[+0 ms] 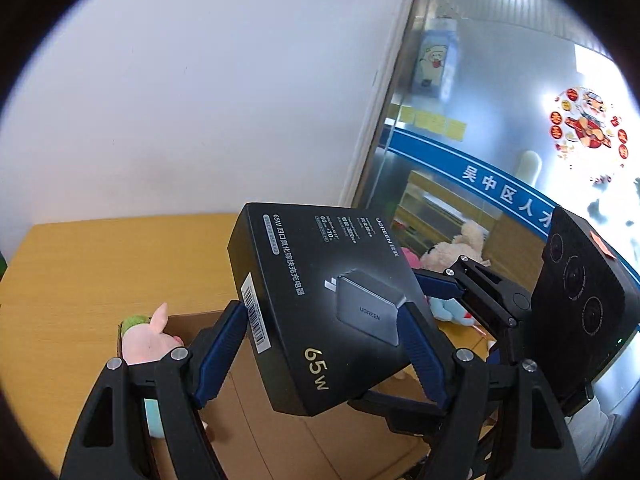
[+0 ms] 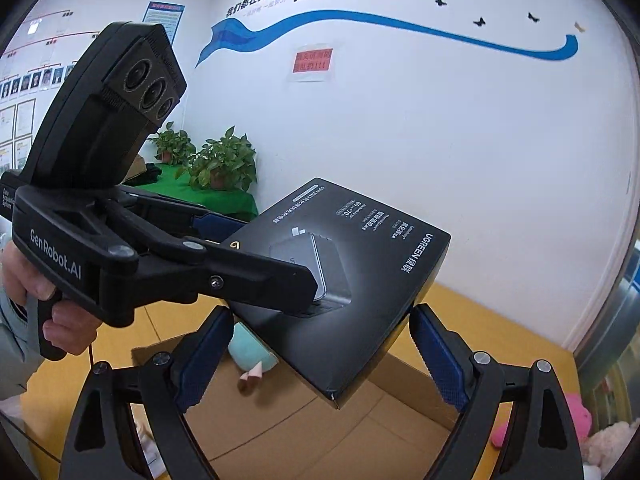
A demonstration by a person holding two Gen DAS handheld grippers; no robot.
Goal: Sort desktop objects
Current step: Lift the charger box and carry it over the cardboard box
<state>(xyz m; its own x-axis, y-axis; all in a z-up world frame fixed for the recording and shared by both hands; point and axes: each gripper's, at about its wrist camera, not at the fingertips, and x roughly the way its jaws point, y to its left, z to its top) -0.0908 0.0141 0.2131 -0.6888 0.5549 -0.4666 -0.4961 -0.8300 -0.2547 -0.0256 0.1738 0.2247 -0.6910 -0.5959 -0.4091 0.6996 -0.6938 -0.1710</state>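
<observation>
**Left wrist view: charger box carried over the sorting carton**

Left wrist view. The black UGREEN 65 W charger box (image 1: pixel 332 304) is clamped between the blue pads of the left gripper (image 1: pixel 324 320); one pad is pressed on its barcode edge, the other on its printed face, so the jaws are closed down to the thickness of the box. The box is held tilted, clear of any surface, with the open cardboard carton (image 1: pixel 280 420) directly below and beyond the jaws. A pink plush pig (image 1: pixel 150 344) is seen already lodged in the carton, just outside the left-hand jaw. Further plush toys (image 1: pixel 456 250) lie beyond the jaws on the wooden desk (image 1: pixel 100 272), apparently still unsorted. The right gripper (image 1: pixel 436 284) is seen on the far side of the box, its jaws spread.

Right wrist view. The right gripper (image 2: pixel 320 356) is shown wide open and holding nothing; the lower corner of the charger box (image 2: pixel 360 280) hangs between its two pads without touching either. The left gripper (image 2: pixel 256 256) is seen reaching in from the left, closed on the box. A mint-green plush (image 2: pixel 250 350) lies in the carton (image 2: pixel 320 432) beneath the jaws.

Progress is judged as partial: at least two toys are stowed, the box remains to be released into the carton, and the outlying toys remain to be collected.
</observation>
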